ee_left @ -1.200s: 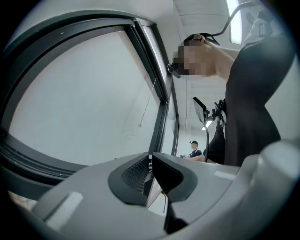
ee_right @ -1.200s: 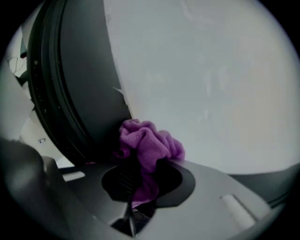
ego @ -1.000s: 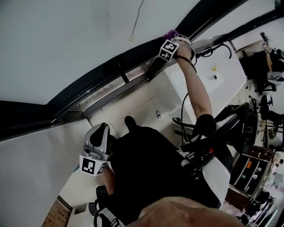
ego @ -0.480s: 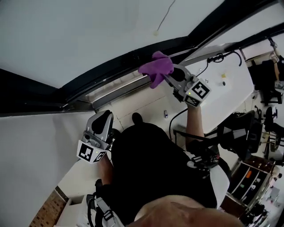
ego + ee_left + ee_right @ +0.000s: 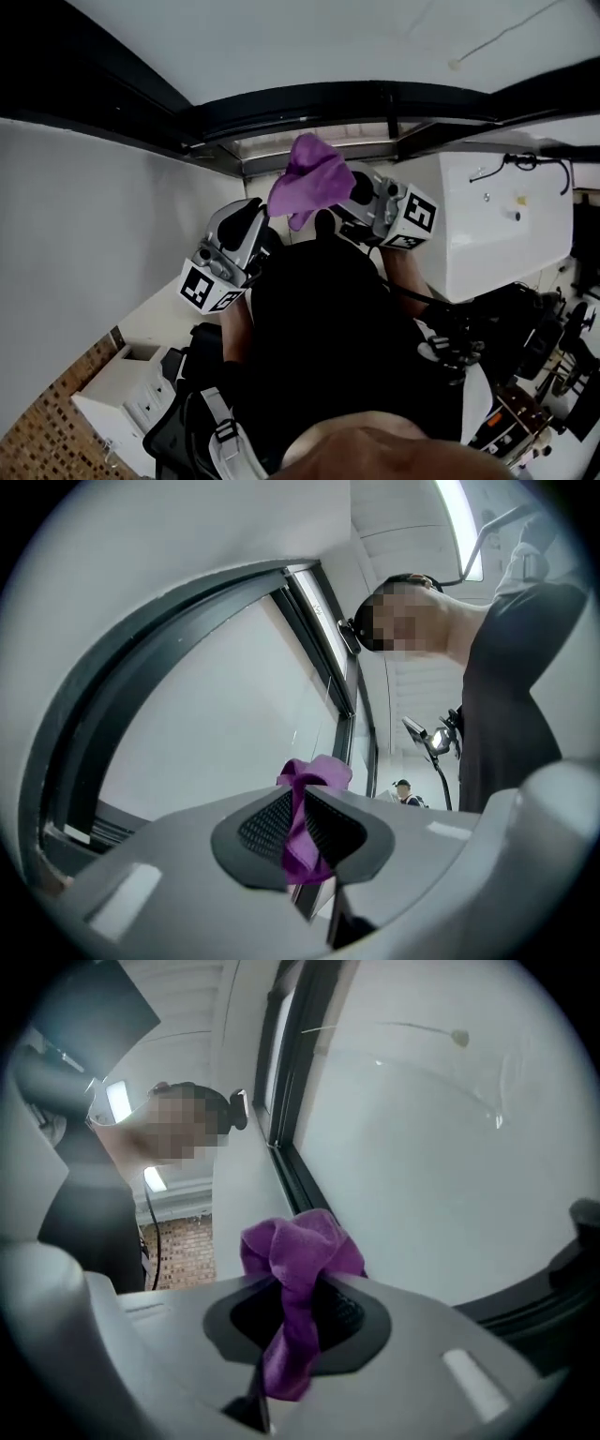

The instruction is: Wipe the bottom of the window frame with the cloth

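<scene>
Head view shows the purple cloth (image 5: 309,178) bunched in the air between the two grippers, just below the dark window frame (image 5: 309,101). We cannot tell whether its top fold brushes the frame's bottom rail. In the left gripper view, the left gripper (image 5: 258,221) has its jaws pinched together on a thin strand of the cloth. The right gripper (image 5: 349,195) is clamped on a thicker wad of it, with a tail hanging down between the jaws in the right gripper view.

We judge the cloth to be light, soft and limp. It will fold and drape rather than push, so we would want a fat bunch standing proud of the jaws to press along the rail. The left gripper's thin pinch looks to us the more likely to slip.

We can read no brand, label or writing anywhere; only the black-and-white square markers on the grippers show.
</scene>
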The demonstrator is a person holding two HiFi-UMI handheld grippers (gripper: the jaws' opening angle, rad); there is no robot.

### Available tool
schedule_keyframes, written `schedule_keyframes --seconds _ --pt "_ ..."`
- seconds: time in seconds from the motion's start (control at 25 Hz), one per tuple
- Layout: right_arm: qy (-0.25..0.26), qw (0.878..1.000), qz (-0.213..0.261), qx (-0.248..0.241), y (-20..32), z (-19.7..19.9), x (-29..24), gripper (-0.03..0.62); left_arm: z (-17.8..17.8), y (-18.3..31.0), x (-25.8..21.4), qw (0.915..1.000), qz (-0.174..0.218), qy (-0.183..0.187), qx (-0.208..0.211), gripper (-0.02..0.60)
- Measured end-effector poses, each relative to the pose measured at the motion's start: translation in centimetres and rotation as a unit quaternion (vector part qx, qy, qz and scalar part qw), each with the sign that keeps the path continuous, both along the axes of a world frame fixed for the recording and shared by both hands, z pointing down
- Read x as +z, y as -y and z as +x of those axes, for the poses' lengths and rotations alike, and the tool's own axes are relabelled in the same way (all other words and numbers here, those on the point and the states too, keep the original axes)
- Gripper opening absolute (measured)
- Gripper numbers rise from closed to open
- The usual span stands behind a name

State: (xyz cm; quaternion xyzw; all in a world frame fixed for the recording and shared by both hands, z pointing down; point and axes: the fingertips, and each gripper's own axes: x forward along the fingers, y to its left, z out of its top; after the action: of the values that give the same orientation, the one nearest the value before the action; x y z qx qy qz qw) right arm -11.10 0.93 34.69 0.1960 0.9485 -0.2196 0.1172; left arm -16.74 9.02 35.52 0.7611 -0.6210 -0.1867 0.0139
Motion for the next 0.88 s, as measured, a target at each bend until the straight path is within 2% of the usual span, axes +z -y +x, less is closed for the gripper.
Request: schedule_keyframes --seconds 0.12,0.24,0.4,0.6,0.88 --pt "-0.007 1.000 -0.005 -0.029 -1.9 -1.1 0.6 0.061 -0.9 -1.1 -0.4 0.9998 0.006 -0.004 -0.017 0.023" --pt "-0.008 0.999 -0.003 -0.031 -2.1 -1.4 0.6 0.060 -0.7 -1.7 -1.0 0.9997 0.011 0.001 -0.022 0.023" --pt "-0.008 1.000 0.006 -0.025 -2.2 -1.5 0.3 0.060 -0.2 -2.3 -0.9 0.9997 0.012 0.011 -0.016 0.023" --pt "-0.018 0.999 0.027 -0.023 -3.2 -1.3 1.3 0.061 0.3 -2.1 -0.5 0.9999 0.007 0.013 -0.001 0.023" --pt "-0.014 0.999 0.033 -0.027 -4.3 -0.5 1.3 0.060 1.2 -1.3 -0.4 0.9998 0.005 0.009 0.018 0.023"
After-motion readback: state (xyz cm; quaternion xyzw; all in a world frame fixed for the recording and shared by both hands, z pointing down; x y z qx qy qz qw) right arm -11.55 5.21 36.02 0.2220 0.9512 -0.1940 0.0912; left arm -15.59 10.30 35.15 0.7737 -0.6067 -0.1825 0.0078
